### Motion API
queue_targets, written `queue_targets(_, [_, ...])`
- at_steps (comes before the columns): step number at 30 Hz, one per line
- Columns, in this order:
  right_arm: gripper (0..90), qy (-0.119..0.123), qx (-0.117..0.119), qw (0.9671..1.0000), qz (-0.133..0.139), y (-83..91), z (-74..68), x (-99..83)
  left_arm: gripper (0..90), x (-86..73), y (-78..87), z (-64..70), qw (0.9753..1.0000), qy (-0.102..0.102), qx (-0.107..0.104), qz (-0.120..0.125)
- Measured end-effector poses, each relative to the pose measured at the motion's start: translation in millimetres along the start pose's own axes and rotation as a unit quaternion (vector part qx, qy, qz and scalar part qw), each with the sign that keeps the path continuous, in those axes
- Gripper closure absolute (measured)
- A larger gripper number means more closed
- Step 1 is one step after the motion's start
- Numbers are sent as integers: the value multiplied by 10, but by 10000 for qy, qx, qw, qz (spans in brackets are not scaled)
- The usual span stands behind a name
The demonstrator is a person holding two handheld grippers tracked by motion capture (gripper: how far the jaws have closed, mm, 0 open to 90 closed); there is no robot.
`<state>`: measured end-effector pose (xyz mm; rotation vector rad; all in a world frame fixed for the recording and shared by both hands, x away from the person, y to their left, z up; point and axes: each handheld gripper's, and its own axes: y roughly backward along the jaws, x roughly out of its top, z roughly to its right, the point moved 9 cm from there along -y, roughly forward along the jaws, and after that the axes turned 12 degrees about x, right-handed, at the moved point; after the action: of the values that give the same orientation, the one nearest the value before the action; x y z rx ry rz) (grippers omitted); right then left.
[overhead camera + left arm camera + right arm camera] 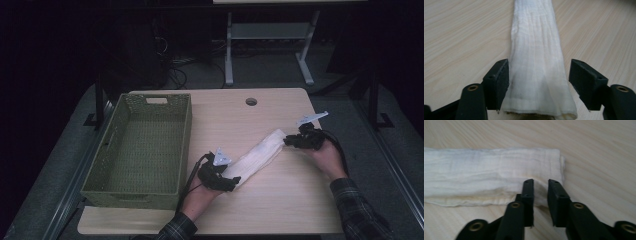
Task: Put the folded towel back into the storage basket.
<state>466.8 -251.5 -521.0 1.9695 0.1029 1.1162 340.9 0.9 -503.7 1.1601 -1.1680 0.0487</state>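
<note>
A long white folded cloth (257,152) lies slantwise on the wooden table (280,205). My left gripper (227,179) is at the cloth's near end. In the left gripper view its jaws stand wide apart on either side of the cloth (536,62), so the left gripper (539,75) is open. My right gripper (291,141) is at the far right end. In the right gripper view its jaws are close together on the cloth (486,175) near its corner, with a narrow strip of cloth between them; the right gripper (540,181) is pinching the near edge.
A green woven basket (186,145) stands on the table's left side, beside the left hand. A round cable hole (251,101) sits near the far edge. Beyond the table are a white desk frame (229,50) and cables on the floor.
</note>
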Motion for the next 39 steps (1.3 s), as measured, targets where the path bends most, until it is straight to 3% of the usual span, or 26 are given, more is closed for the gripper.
queue_targets(2, [638,-38,61,9998,185,90,-41,18,416,32,1,-15,10000,-1,40,38])
queue_targets(6, [539,-13,68,9993,376,238,-139,2,645,96,-30,-87,9995,-89,290,10])
queue_targets(11, [443,-41,63,9985,543,347,-235,-47,877,119,-144,-190,9984,-78,513,-219])
queue_targets(13, [406,-33,49,9984,557,367,-275,-79,892,115,-213,-225,9977,-87,601,-297])
queue_targets(18, [353,-12,11,9989,473,398,-363,-169,892,19,-319,-246,9963,-224,585,-590])
queue_targets(24, [343,-33,67,9992,388,379,-442,-239,891,-28,-336,-207,9964,-333,358,-688])
queue_targets(30, [340,116,77,9990,432,323,-407,-203,891,-63,-283,-38,9974,-336,-16,-644])
queue_targets(35, [327,177,102,9990,403,281,-408,-198,891,-85,-239,123,9958,-530,-366,-648])
queue_targets(39, [321,233,101,9989,391,263,-415,-194,890,-80,-235,260,9944,-692,-525,-600])
